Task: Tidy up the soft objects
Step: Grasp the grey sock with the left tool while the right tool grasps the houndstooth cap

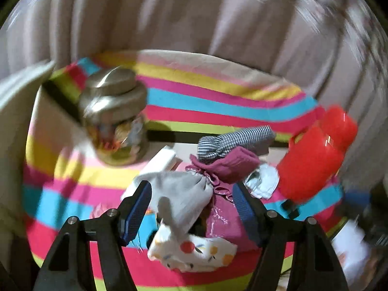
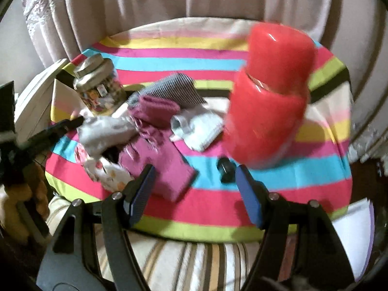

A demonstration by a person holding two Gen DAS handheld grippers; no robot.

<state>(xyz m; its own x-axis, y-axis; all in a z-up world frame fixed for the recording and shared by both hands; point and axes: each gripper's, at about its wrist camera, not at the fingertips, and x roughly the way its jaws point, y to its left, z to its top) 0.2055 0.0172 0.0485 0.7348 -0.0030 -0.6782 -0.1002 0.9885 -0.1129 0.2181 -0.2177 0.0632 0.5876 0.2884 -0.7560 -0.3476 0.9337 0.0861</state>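
While both gape, left tongs [image 1: 192,208] straddle grey cloth [image 1: 184,194].

Pale pinkish curtain [image 2: 150,7] hangs in folds behind round table. Table draped in striped cloth [image 2: 278,181]: pink, blue, yellow, green, white bands. Striped beige cushion [image 2: 194,262] at near edge. White chair back [image 2: 36,97] at left. Both views motion-blurred.

A home room: pleated curtains [image 2: 145,12] behind a table under a bright striped cloth [image 2: 194,60].
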